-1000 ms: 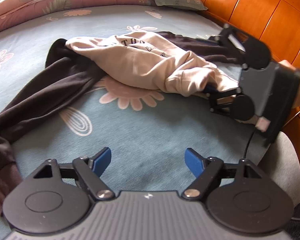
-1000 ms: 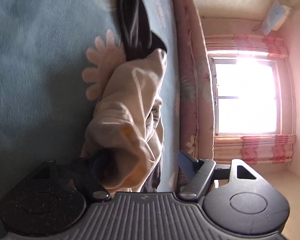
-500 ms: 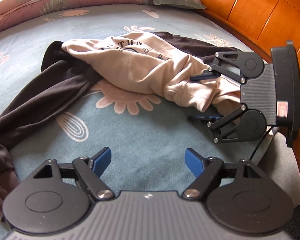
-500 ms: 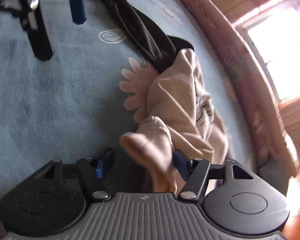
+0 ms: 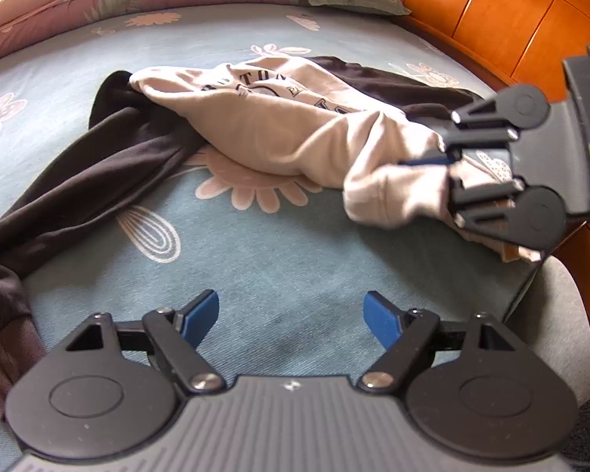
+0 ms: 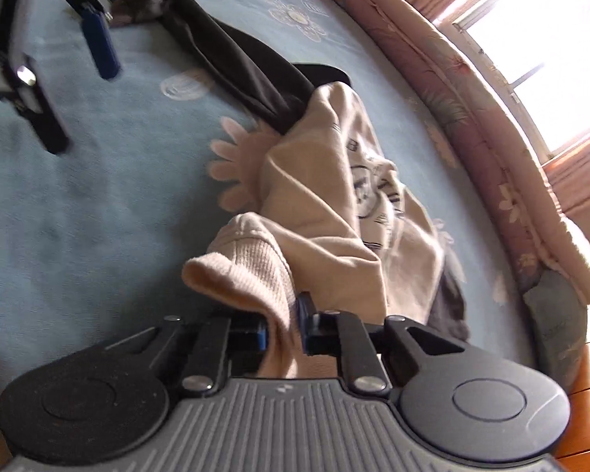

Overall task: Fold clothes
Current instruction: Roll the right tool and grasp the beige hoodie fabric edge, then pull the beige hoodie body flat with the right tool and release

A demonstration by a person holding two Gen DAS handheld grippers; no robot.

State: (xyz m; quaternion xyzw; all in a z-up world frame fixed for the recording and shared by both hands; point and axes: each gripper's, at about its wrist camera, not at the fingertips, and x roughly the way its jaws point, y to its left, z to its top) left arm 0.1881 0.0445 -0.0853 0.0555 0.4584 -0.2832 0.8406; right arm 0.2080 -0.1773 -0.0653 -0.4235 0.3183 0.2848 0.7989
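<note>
The beige sweatshirt [image 5: 279,133] lies crumpled on the blue floral bed [image 5: 295,251], partly overlapping a dark garment [image 5: 98,181]. The right gripper [image 6: 283,326] has its fingers clamped on the sweatshirt's ribbed cuff [image 6: 255,267]. The left gripper [image 5: 293,312] hovers above bare bedsheet, fingers spread and empty.

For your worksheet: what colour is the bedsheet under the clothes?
Light blue bedsheet with pale pink flower prints; clearest in the left wrist view.
</note>
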